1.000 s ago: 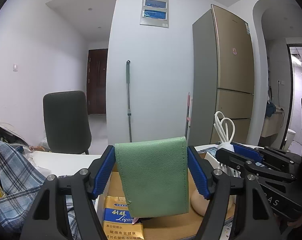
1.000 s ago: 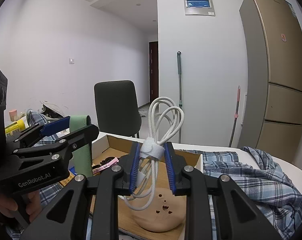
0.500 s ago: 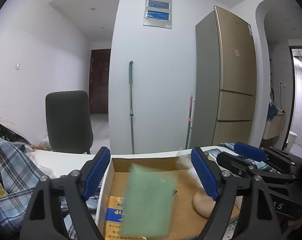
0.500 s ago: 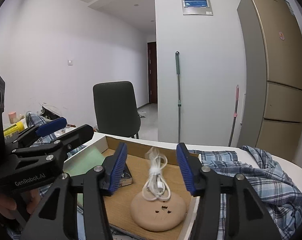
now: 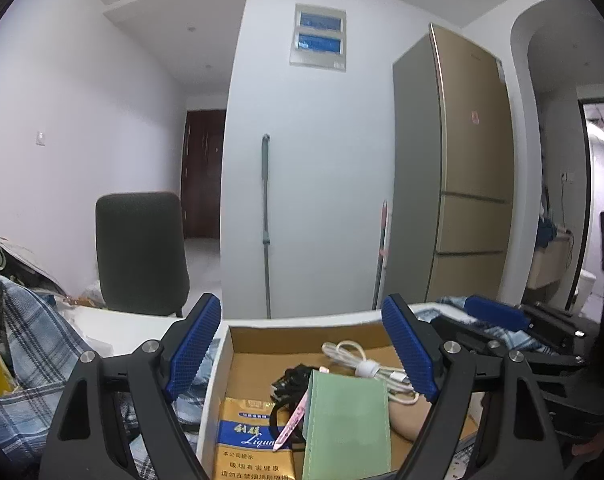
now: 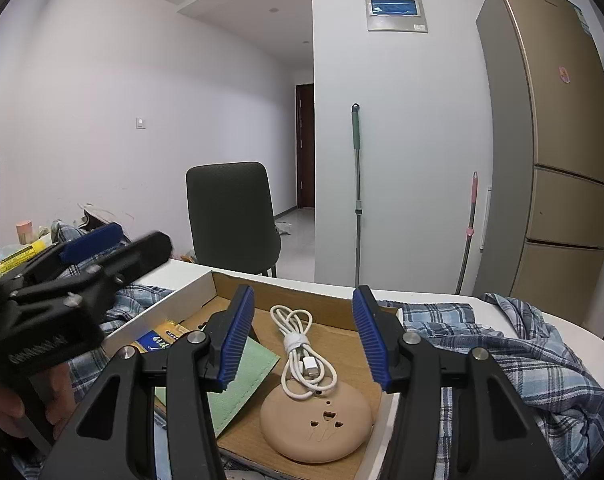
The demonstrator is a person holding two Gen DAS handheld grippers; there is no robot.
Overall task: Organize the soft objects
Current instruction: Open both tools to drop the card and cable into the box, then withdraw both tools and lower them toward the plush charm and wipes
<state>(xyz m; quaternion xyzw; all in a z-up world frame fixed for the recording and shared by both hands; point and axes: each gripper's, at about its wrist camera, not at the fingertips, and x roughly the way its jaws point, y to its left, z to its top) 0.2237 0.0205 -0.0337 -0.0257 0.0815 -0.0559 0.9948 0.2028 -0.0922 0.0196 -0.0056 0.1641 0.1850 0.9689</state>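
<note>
1. My left gripper (image 5: 302,346) and right gripper (image 6: 297,334) both gape, holding nothing, at lower centre; I'd lift them straight up.
2. Beyond, the green pouch (image 5: 348,420) and white cable (image 6: 302,344) lie in the cardboard box (image 6: 330,294); plaid shirt (image 6: 514,344), frame right, seems next.

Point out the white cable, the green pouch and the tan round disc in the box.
white cable (image 6: 302,350), right wrist view, on its strap.
green pouch (image 5: 348,420), left wrist view, its flat face.
tan round disc (image 6: 316,426), right wrist view, top face.
</note>
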